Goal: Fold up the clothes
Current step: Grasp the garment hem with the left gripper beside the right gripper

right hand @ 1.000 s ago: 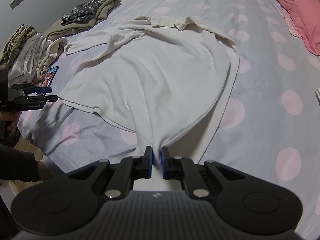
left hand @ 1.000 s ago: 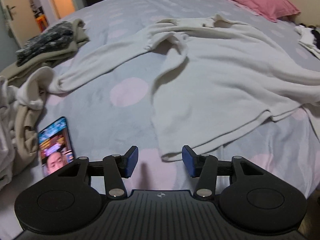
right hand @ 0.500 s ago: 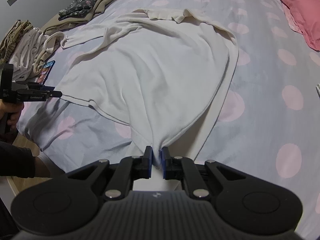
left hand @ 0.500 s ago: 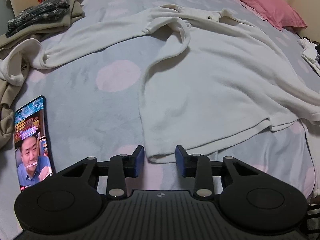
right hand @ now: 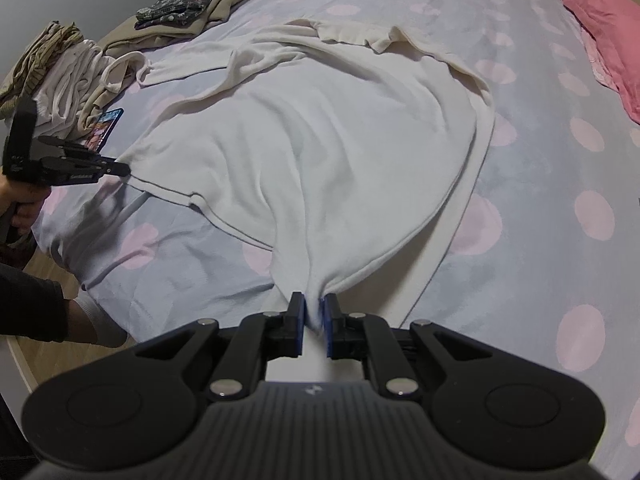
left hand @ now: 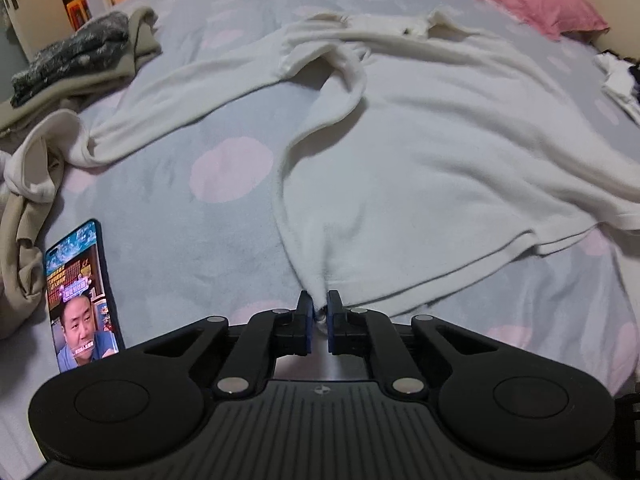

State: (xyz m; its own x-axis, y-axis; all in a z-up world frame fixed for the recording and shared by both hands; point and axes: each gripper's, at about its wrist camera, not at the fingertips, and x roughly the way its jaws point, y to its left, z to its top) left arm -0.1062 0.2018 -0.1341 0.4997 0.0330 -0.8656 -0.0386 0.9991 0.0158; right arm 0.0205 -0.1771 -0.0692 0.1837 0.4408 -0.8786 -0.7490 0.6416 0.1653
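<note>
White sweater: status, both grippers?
Left gripper just closed on white sweater hem corner. Right gripper clamped on other corner. Phone beside left, clear.

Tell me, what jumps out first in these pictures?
A big cream fleece sweater lies spread over a pale blue bedspread with pink dots. Two black claws pinch its near hem: the left claw has just closed on one corner, and the right claw is clamped on the other. A lit smartphone glows on the bed at the left, near a pile of clothes.
</note>
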